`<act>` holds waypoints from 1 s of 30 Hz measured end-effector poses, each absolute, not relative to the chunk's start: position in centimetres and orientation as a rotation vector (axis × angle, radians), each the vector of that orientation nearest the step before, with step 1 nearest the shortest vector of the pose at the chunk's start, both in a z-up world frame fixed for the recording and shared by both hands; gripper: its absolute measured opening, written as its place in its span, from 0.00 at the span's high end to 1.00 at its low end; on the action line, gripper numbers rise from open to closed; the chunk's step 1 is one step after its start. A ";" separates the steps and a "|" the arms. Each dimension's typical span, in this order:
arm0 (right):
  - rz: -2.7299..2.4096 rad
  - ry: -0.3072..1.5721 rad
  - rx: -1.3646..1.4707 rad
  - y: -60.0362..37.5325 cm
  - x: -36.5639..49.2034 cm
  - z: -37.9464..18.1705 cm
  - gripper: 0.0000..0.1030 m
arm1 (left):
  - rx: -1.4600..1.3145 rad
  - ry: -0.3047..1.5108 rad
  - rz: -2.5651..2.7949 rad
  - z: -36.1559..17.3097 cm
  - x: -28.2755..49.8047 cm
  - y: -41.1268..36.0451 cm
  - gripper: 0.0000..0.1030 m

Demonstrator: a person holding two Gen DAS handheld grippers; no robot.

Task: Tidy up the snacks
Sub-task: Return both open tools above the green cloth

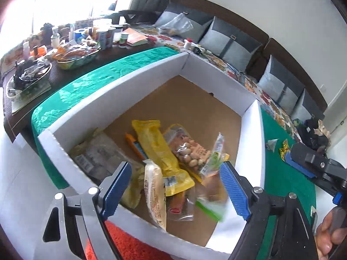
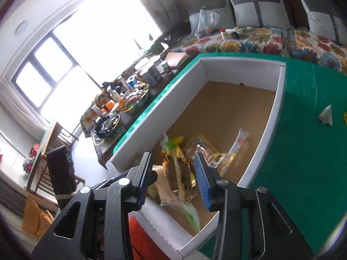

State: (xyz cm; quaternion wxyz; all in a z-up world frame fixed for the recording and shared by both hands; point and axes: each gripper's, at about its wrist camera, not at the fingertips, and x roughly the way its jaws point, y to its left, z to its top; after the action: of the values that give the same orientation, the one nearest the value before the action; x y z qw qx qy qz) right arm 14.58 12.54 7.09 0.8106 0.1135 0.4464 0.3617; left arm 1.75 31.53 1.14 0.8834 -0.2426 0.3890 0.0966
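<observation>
Over on the far left there's the dark side table (image 1: 65, 73) piled with jars, bottles and a bowl of stuff, sitting beside the green tabletop (image 1: 97, 80).

Next along, I'm hovering my left gripper (image 1: 175, 186) over the near edge of the white cardboard box (image 1: 121, 95), jaws spread wide apart with nothing between them. Down in the box the snacks are lying in a loose heap on the brown bottom: a crinkly clear packet (image 1: 97, 153) against the left wall, a long yellow packet (image 1: 160, 153) running diagonally through the middle, a pale stick-shaped packet (image 1: 155, 192) leaning on the near wall, and a bag of peanuts (image 1: 190, 151) just right of the yellow one. A clear wrapper with a green strip (image 1: 208, 208) is looking blurred near my right-hand finger.

Moving right, I'm holding my right gripper (image 2: 172, 179) above the same near end of the box, jaws parted too and not pinching anything; a see-through bag with a green edge (image 2: 184, 201) is lying below the gap, though I can't tell if anything's touching it.

Further right on the green cloth, well outside the box, a little triangular packet (image 2: 326, 116) and a yellow wrapper (image 1: 284, 148) are lying near each other. The floral sofa (image 2: 249, 41) with grey cushions is running along behind it all.
</observation>
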 end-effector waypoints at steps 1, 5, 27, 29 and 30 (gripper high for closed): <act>0.764 0.947 0.249 11.8 14.2 6.8 0.51 | -0.504 0.811 0.204 0.8 1.3 31.6 0.19; 0.648 0.881 0.187 5.8 14.3 5.8 0.37 | -0.488 0.819 0.199 0.3 0.8 30.2 0.19; -0.098 0.924 0.063 -27.2 12.2 -8.4 0.23 | 0.043 0.986 -0.276 -5.0 11.3 -1.6 0.02; -0.108 0.927 0.068 -27.1 12.4 -8.4 0.20 | 0.058 0.993 -0.247 -6.8 13.2 -2.6 0.02; -0.111 0.927 0.067 -27.2 12.4 -8.5 0.19 | 0.057 0.999 -0.236 -7.7 13.9 -3.0 0.02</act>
State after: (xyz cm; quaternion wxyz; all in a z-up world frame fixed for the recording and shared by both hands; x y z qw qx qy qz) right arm 12.38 -27.23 -8.49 0.8925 0.0324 0.4468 -0.0535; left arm 13.89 -3.01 -7.67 0.8709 0.0273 0.4776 -0.1127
